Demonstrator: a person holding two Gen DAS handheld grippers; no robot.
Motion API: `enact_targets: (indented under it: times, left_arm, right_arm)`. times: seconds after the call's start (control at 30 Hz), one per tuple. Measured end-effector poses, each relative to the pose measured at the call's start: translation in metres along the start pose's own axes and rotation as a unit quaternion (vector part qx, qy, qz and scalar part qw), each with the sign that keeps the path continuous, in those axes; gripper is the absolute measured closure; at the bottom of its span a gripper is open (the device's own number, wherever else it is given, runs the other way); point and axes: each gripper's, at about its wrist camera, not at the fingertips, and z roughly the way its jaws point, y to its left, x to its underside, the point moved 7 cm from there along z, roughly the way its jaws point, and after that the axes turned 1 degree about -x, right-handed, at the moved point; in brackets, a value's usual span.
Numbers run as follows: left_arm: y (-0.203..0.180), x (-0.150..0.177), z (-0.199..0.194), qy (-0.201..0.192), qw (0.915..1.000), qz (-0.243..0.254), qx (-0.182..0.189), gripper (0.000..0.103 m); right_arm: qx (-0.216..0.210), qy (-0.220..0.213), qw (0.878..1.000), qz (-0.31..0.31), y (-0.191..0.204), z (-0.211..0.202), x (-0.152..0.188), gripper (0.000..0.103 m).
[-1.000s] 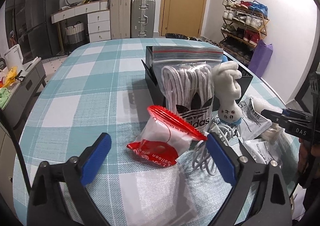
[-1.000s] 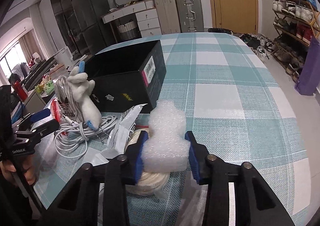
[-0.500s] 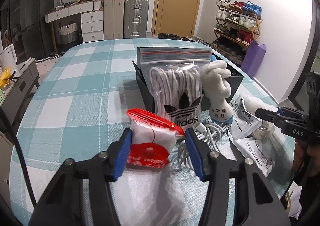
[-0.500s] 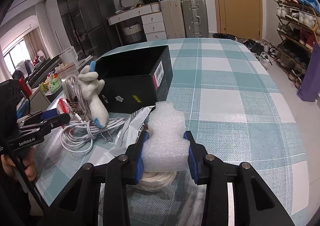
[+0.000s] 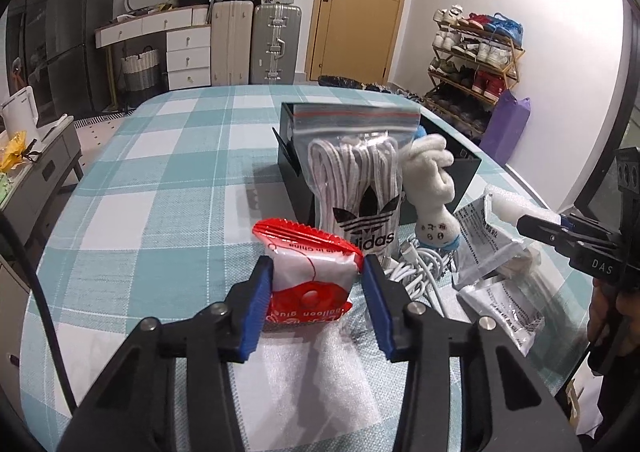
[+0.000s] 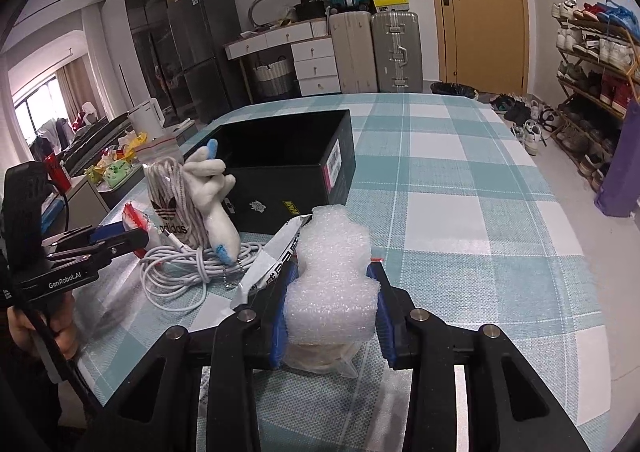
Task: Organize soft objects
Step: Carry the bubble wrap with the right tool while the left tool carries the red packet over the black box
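My left gripper (image 5: 318, 304) is shut on a red and white balloon-glue packet (image 5: 308, 272), held just above the checked tablecloth. My right gripper (image 6: 332, 308) is shut on a white bubble-wrap wad (image 6: 332, 272). An open black shoebox (image 6: 288, 168) stands beyond it, also in the left wrist view (image 5: 452, 168). An Adidas zip bag of laces (image 5: 356, 180) and a white plush toy (image 5: 430, 188) lean against the box. A white cable coil (image 6: 188, 272) lies in front of them.
Silver foil pouches (image 5: 488, 248) and a clear bag lie near the table's right edge. A foam sheet (image 5: 312, 384) lies under the left gripper. Suitcases (image 5: 256, 44), drawers and a shoe rack (image 5: 476, 52) stand around the room.
The left gripper has closed from wide open onto the red packet and lifted it slightly. The right gripper has risen a little, still holding the bubble wrap.
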Motion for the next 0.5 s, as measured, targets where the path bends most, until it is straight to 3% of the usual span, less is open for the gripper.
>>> enact_targets:
  times: [0.5]
  left_arm:
    - [0.002, -0.031, -0.037, -0.052, 0.9986, -0.01, 0.001, 0.059]
  right_arm:
    - [-0.003, -0.038, 0.999, -0.015, 0.013, -0.032, -0.018, 0.067]
